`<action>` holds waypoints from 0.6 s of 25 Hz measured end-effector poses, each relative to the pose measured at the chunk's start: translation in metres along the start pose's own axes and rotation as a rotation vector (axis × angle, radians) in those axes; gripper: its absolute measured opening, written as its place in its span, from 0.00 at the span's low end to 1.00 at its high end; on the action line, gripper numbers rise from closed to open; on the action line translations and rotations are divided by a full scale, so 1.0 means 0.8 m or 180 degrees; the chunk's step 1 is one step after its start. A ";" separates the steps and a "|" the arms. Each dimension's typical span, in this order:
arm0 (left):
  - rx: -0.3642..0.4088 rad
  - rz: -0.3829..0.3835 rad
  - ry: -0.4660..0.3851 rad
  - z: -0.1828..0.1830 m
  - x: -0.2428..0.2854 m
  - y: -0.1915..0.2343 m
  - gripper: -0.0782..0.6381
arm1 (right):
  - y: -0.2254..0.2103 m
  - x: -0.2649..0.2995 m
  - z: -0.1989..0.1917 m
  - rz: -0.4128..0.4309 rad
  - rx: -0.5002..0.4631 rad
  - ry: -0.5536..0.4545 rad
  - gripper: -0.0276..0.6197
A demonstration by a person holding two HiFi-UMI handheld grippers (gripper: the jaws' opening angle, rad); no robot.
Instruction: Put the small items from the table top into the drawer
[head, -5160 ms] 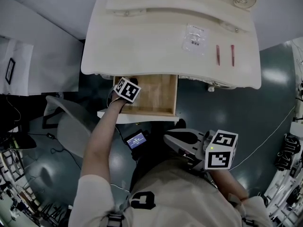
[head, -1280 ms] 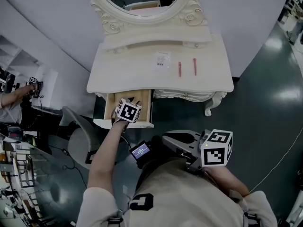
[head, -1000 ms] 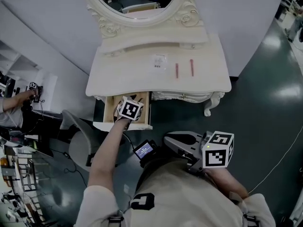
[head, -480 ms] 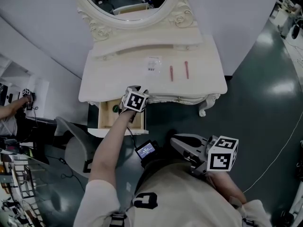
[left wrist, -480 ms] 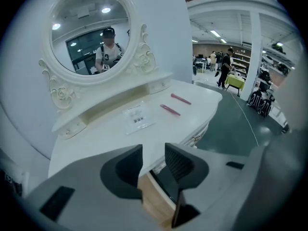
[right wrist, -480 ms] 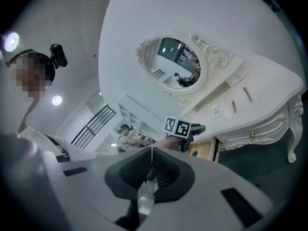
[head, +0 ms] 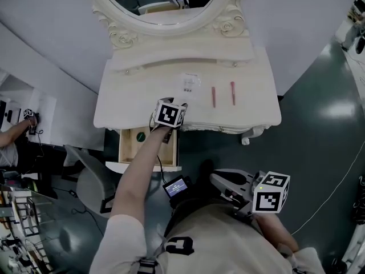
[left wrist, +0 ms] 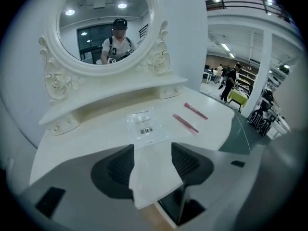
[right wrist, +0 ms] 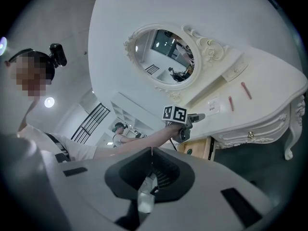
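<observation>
On the white dressing table (head: 131, 99) lie a clear packet (head: 189, 83) (left wrist: 144, 126) and two pink sticks (head: 213, 96) (head: 232, 93) (left wrist: 185, 123) (left wrist: 196, 111). My left gripper (head: 169, 112) (left wrist: 153, 165) hovers over the table's front edge, short of the packet. Its jaws are opening, with nothing between them. Below it the wooden drawer (head: 159, 150) (right wrist: 198, 150) stands pulled out, and a small round green item (head: 140, 136) lies inside. My right gripper (head: 219, 180) (right wrist: 151, 165) is shut and empty, held low near my body.
An oval mirror (head: 171, 4) with a raised shelf (head: 182, 53) backs the table. A grey chair (head: 85, 178) stands left of the drawer. A small screen device (head: 177, 185) hangs at my waist. Dark floor lies to the right.
My left gripper has risen from over the drawer to the table's front edge and its jaws have spread. The green item shows in the drawer. The right gripper has stayed low.
</observation>
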State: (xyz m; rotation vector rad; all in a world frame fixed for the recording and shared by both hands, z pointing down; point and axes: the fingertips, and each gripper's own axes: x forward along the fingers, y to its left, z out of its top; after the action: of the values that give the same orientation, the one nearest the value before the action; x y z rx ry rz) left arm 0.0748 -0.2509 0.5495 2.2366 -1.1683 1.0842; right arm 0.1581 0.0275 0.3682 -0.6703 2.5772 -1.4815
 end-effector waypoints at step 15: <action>-0.0411 0.0027 0.0131 0.020 0.076 0.044 0.52 | -0.049 0.022 0.020 -0.0103 0.0205 0.0150 0.09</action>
State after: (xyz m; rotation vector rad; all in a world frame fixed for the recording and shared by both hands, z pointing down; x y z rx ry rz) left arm 0.0748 -0.3126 0.5867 2.1035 -1.1967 1.0226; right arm 0.1598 -0.0091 0.3950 -0.6806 2.5520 -1.6015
